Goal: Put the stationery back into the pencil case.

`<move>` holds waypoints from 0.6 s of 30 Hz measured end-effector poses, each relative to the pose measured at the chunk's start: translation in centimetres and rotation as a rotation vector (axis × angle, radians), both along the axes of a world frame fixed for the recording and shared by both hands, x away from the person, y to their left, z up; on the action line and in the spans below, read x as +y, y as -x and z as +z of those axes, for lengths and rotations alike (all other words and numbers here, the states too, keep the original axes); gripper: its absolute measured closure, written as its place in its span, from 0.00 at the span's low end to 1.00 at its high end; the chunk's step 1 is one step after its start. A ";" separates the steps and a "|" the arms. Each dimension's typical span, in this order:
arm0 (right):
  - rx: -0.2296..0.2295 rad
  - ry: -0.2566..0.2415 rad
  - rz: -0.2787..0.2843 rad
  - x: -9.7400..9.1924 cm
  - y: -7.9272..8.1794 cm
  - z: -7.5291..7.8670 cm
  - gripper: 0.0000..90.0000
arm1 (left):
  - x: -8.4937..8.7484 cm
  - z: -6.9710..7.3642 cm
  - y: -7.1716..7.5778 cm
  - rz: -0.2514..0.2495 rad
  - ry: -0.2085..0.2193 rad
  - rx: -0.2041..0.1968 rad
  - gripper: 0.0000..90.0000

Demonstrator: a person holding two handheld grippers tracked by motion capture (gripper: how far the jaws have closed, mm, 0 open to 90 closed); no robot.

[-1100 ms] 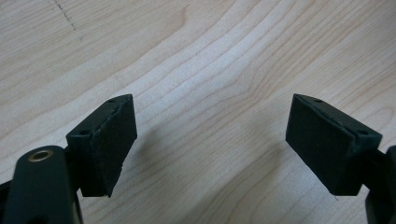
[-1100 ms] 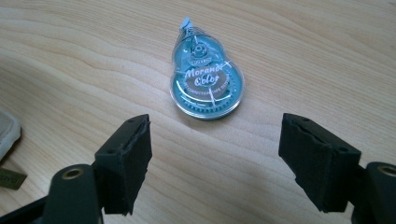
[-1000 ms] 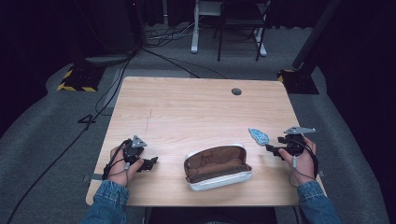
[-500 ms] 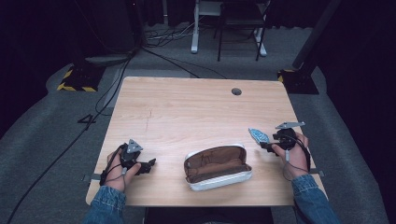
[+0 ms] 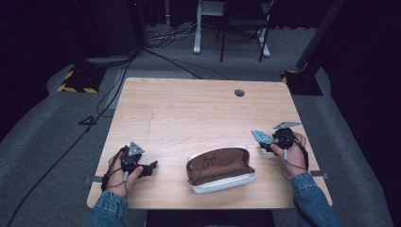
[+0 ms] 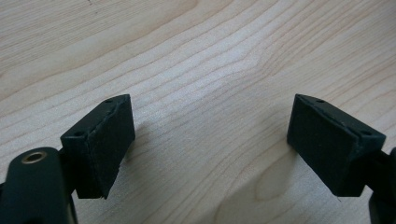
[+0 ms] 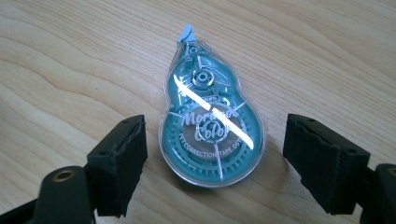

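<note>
Teal tape dispenser [image 7: 212,126] flat on desk [image 5: 189,109], between just-widened right tongs [image 7: 215,163], untouched; left tongs [image 6: 210,149] agape, idle; grasp pending.

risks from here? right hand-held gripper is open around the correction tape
1. The correction tape lies flat between the right hand-held gripper, whose jaws have just been opening; its rounded, glossy shell could squirt out as the pads close.
2. Its thin tip points away and could snag or bend if dragged.
3. The open pencil case lies well to the side, so a weak grip may drop the tape in transit.
</note>
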State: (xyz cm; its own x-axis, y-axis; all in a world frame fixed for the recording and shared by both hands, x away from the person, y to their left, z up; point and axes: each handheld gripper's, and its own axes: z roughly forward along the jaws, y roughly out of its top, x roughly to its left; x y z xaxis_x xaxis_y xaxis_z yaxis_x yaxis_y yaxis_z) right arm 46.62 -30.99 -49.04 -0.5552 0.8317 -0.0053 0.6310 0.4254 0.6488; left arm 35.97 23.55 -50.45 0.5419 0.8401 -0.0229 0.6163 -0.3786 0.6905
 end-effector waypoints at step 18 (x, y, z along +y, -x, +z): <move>-0.017 -0.019 -0.031 0.4 0.1 -0.1 0.43 | 0.0 0.0 0.0 0.000 0.001 -0.001 0.17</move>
